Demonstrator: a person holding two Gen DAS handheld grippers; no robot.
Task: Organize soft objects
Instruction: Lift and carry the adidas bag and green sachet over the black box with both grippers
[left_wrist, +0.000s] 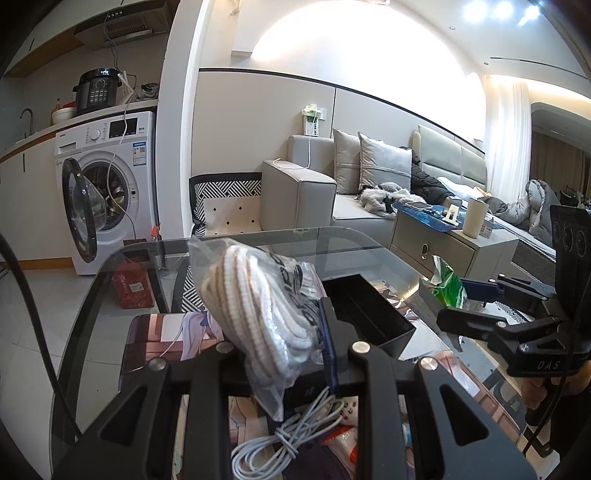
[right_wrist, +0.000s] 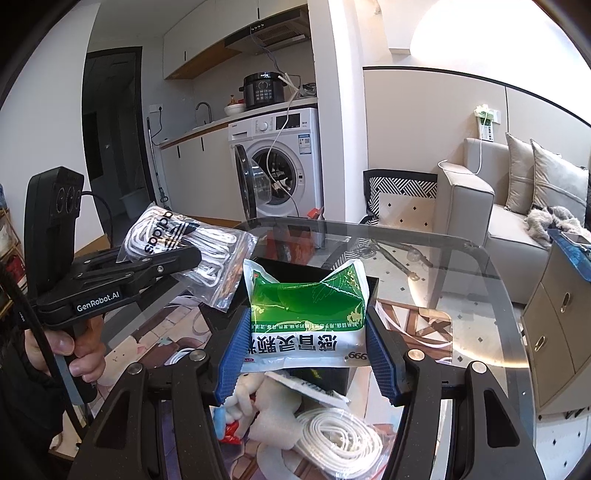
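My left gripper was clamped tight on a clear bag of laces, held above the glass table. My right gripper pinched a green sachet across its width over the black box. Both were, I judged, light, limp and slippery film; they were best gripped at mid-body, not at the seams.

The clear bag of laces showed white cord with brown stripes. The packet was green over white. The box was black.
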